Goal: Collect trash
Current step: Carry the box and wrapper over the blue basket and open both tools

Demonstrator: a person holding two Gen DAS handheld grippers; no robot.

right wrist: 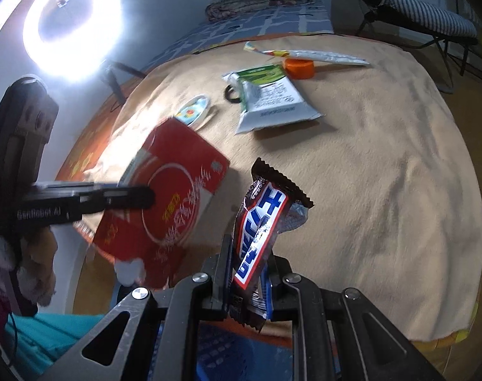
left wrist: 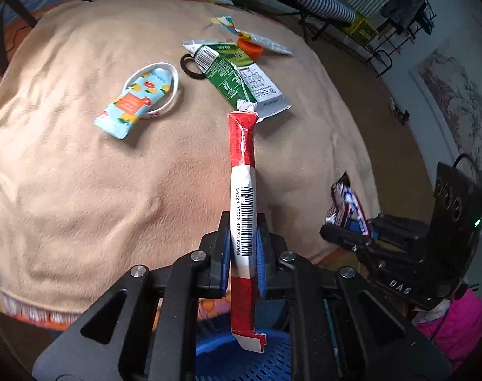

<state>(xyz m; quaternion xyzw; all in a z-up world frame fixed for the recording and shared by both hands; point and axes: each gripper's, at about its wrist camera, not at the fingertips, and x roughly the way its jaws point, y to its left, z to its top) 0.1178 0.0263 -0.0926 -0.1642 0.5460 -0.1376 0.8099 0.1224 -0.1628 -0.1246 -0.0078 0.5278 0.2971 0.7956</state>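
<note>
While clamped, red carton (left wrist: pixel 242 190) – between L gripper (left wrist: pixel 242 238) pads.

A plush beige blanket (left wrist: pixel 82 174) covers the bed surface. Beyond the blanket's far edge lies a blue grid-patterned sheet (right wrist: pixel 257 28) with a folded floral quilt (right wrist: pixel 260 3) on it. A lit white ring light (right wrist: pixel 71 20) stands off the far left corner. A black-framed chair with a striped cushion (right wrist: pixel 428 12) stands on the brown floor (left wrist: pixel 399 127). Walls are white.
</note>
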